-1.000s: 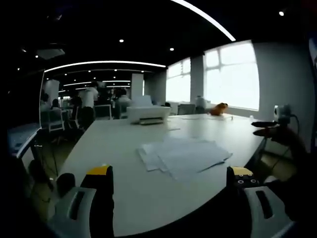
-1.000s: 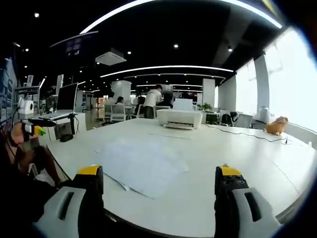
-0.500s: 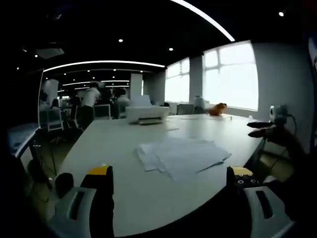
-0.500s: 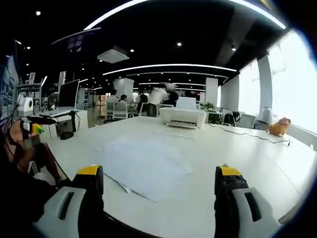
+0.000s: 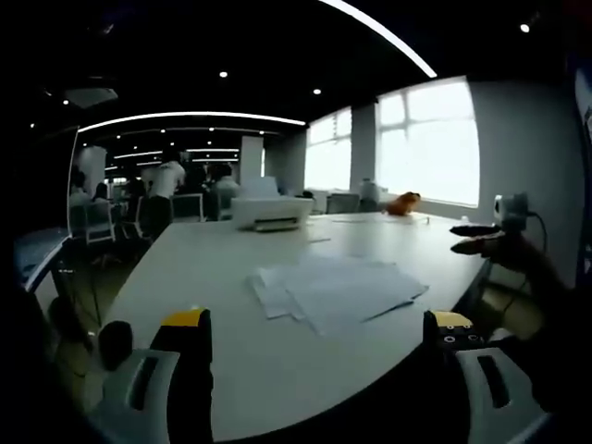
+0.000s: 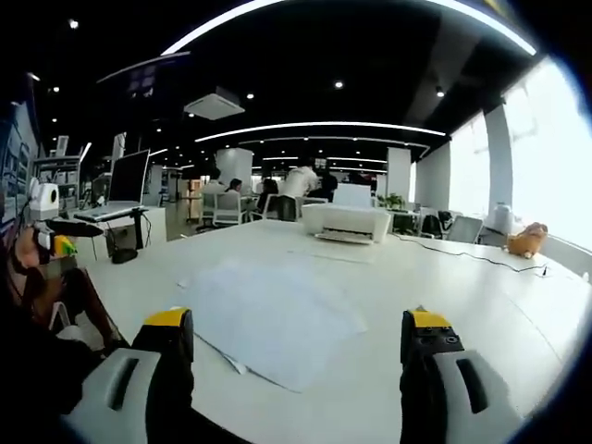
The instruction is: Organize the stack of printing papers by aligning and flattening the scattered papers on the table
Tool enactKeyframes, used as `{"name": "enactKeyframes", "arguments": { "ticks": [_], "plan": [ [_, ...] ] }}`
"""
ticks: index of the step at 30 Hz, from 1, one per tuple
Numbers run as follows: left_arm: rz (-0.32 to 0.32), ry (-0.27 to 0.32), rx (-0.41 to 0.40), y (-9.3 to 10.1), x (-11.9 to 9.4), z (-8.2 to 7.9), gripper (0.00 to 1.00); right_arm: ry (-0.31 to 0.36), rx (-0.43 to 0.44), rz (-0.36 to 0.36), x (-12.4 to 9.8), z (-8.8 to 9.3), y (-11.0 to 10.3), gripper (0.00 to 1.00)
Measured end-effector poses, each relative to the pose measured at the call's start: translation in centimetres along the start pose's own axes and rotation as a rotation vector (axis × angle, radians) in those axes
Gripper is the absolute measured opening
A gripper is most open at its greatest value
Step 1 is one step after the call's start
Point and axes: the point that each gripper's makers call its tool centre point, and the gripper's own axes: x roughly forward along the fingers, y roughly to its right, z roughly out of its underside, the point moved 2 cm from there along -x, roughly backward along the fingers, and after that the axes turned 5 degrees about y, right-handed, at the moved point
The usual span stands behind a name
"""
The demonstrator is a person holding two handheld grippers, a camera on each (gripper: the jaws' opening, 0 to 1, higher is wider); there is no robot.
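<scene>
Several white printing papers [image 5: 333, 289] lie fanned and skewed on the white table [image 5: 213, 268], a short way beyond my left gripper [image 5: 319, 335], which stands open above the near edge with nothing between its yellow-tipped jaws. In the right gripper view the same papers [image 6: 268, 314] spread out in front of my right gripper [image 6: 294, 337], also open and holding nothing. The right gripper [image 5: 481, 240] enters the left gripper view from the right. The left gripper [image 6: 51, 231] shows at the left of the right gripper view, held by a hand.
A white printer [image 6: 344, 222] stands at the table's far end, also seen as the printer [image 5: 271, 212]. An orange object [image 5: 403, 201] and a cable [image 6: 472, 254] lie near the bright windows. People and chairs [image 5: 166, 190] stand beyond the table. A monitor [image 6: 125, 180] stands left.
Both views have drifted slightly: the papers sit a little further left in the left gripper view and a little lower and closer in the right gripper view. Both grippers remain open.
</scene>
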Motion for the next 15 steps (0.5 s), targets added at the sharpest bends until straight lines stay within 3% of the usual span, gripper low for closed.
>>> {"name": "enactKeyframes", "arguments": {
  "ticks": [15],
  "plan": [
    [0.014, 0.004, -0.006, 0.2, 0.0, -0.1, 0.97, -0.024, -0.008, -0.011, 1.8, 0.5, -0.2, 0.88]
  ]
}}
